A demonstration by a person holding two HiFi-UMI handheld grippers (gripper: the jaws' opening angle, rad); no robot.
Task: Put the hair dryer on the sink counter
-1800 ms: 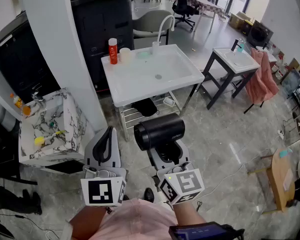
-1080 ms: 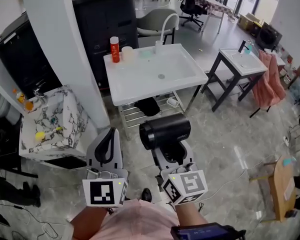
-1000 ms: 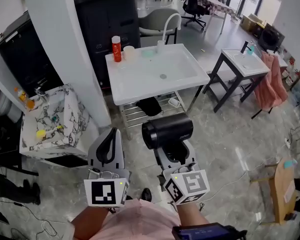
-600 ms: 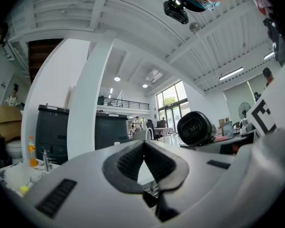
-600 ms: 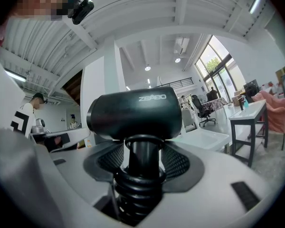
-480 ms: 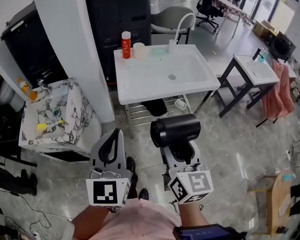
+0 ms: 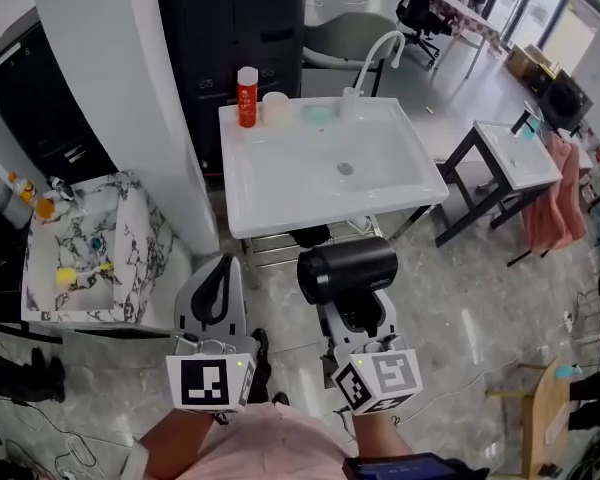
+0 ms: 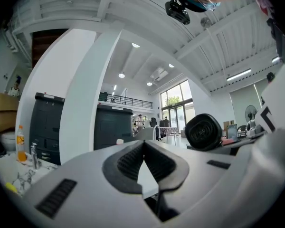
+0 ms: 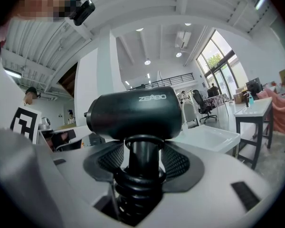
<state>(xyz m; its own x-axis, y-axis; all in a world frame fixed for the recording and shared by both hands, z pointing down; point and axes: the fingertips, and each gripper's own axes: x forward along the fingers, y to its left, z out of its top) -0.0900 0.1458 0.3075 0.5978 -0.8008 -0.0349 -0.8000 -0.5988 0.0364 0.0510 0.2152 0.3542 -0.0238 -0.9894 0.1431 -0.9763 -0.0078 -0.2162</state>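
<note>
nearing the sink counter (image 7: 272,180) with the hair dryer (image 7: 347,271) still gripped.

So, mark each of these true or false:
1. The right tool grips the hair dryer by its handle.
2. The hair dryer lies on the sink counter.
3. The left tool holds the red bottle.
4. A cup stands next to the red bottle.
1. True. The right tool is closed on the handle of the hair dryer.
2. False. It is held in the air, short of the sink counter.
3. False. The left tool has its jaws together with nothing between them. The red bottle stands at the counter's back left corner.
4. True. A pale cup stands just right of the bottle.
</note>
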